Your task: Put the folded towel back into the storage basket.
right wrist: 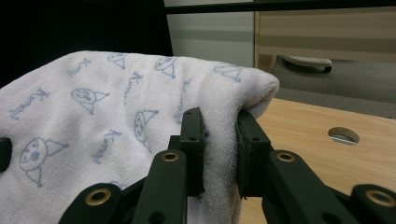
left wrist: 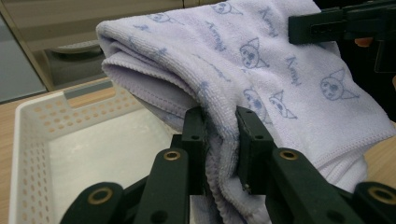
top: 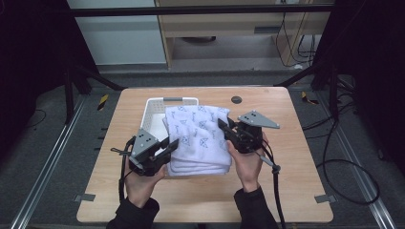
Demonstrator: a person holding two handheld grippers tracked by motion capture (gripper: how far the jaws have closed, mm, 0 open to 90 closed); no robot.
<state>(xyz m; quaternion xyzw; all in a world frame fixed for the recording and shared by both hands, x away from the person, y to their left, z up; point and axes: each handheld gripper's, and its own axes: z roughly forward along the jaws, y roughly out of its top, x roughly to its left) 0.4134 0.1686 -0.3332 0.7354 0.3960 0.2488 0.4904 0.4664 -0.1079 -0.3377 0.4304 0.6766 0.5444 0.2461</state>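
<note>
Both grippers [left wrist: 219, 140] [right wrist: 219, 140] pinch towel [top: 200, 138] edges beside basket [top: 155, 107]

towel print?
White towel with pale blue cat-face doodles and script; clearest in the left gripper view.

The white towel [left wrist: 261, 60] bears a repeated blue script word beside cat faces, too blurred to read.

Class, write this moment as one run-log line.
left gripper: shut on towel | right gripper: shut on towel | towel: folded, held over white basket
</note>
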